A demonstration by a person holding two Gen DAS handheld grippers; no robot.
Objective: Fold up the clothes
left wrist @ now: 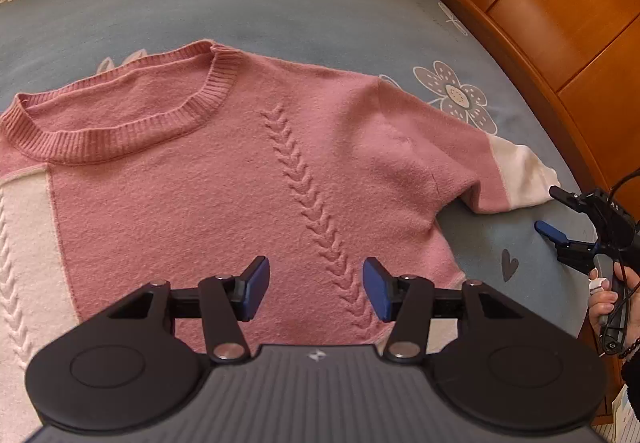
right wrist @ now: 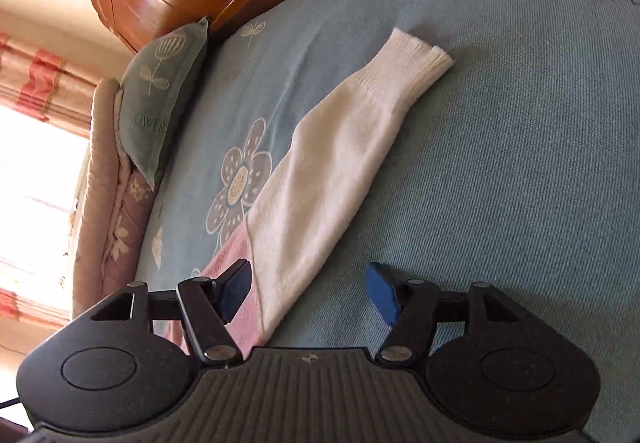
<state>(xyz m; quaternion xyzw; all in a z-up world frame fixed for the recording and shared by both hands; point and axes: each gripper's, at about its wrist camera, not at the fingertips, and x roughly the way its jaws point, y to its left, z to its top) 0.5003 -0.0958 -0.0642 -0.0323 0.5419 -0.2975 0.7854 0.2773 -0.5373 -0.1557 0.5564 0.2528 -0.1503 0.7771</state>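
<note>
A home bedroom. A bed (left wrist: 168, 11) with a blue flower-printed sheet fills the view; a carved wooden headboard (left wrist: 560, 3) runs along its edge, a pillow (right wrist: 164, 99) leans at its head, and striped curtains (right wrist: 36, 83) hang beyond it.

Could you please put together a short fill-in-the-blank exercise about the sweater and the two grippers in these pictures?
1. The body of the sweater around the neckline is mostly ____ in colour.
2. The far part of the sleeve, down to its ribbed cuff, is ____.
3. The left gripper hovers over the sweater with its jaws ____.
4. The right gripper is open, holding ____.

Missing words: pink; white; open; nothing
</note>
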